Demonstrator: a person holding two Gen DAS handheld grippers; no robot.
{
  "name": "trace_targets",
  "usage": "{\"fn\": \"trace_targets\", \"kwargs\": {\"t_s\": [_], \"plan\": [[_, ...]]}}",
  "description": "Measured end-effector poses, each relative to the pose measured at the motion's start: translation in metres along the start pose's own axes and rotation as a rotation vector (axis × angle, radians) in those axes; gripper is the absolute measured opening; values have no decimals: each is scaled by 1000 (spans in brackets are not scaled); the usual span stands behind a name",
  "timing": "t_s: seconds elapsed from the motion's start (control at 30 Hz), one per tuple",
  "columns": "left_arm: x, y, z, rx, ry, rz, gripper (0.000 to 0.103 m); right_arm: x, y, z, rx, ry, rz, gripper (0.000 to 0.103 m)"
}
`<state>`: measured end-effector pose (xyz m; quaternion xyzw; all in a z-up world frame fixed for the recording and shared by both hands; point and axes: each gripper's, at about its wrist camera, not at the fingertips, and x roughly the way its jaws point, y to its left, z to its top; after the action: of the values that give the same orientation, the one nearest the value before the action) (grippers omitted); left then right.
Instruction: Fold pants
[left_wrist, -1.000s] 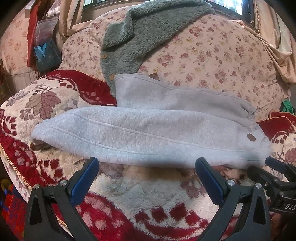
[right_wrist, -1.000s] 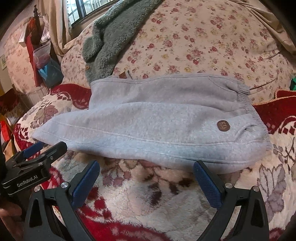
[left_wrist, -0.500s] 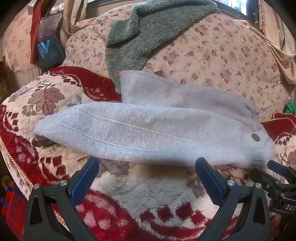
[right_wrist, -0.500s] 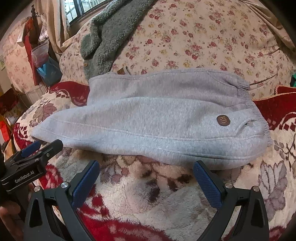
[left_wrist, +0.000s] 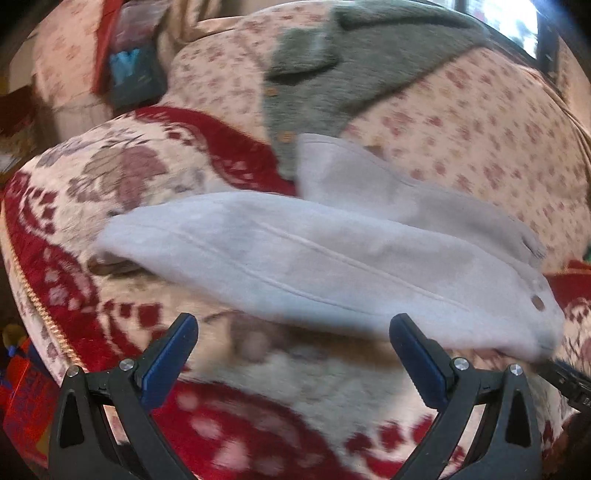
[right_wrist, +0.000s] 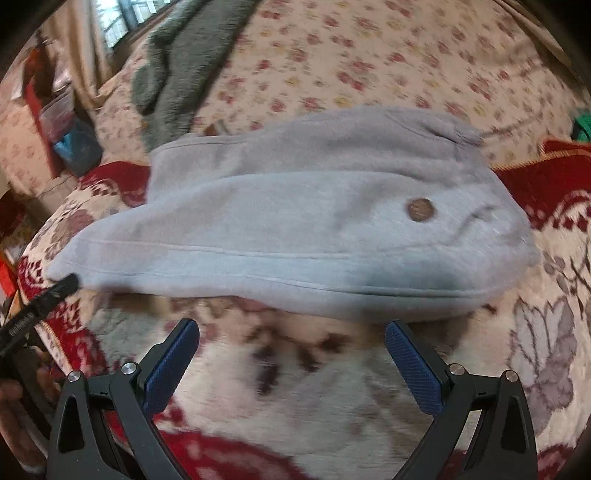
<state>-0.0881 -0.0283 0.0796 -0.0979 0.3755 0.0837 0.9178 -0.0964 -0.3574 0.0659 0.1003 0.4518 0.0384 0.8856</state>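
Hand (right_wrist: 14, 417) only beside right tool (right_wrist: 291, 354)

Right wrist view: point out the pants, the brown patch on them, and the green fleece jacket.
pants (right_wrist: 258, 236), right wrist view, middle of the gray fabric
brown patch (right_wrist: 420, 209), right wrist view, its centre
green fleece jacket (right_wrist: 184, 70), right wrist view, fuzzy body

- pants (right_wrist: 295, 236): plain light grey, with a little round brown patch (right_wrist: 420, 209)
- blanket (right_wrist: 332, 387) underneath: cream and deep red, leaf and diamond pattern
- cover (right_wrist: 369, 55) at the far side: pinkish cream, small red flowers
- fleece jacket (left_wrist: 354, 70): grey-green
- claw pads (right_wrist: 171, 365): blue on black
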Motion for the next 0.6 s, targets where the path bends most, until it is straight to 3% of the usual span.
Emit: {"fn": "trace_targets", "kwargs": {"t_s": [0.17,0.4,0.6], "plan": [[13,35,8,-70,0,38,103,1,-44,-1,104,14,-5,103],[35,51,14,-124,36,29,103,2,-95,9,262,7,-14,103],[55,54,18,-150,65,21,103,10,-133,6,435,21,65,103]]}}
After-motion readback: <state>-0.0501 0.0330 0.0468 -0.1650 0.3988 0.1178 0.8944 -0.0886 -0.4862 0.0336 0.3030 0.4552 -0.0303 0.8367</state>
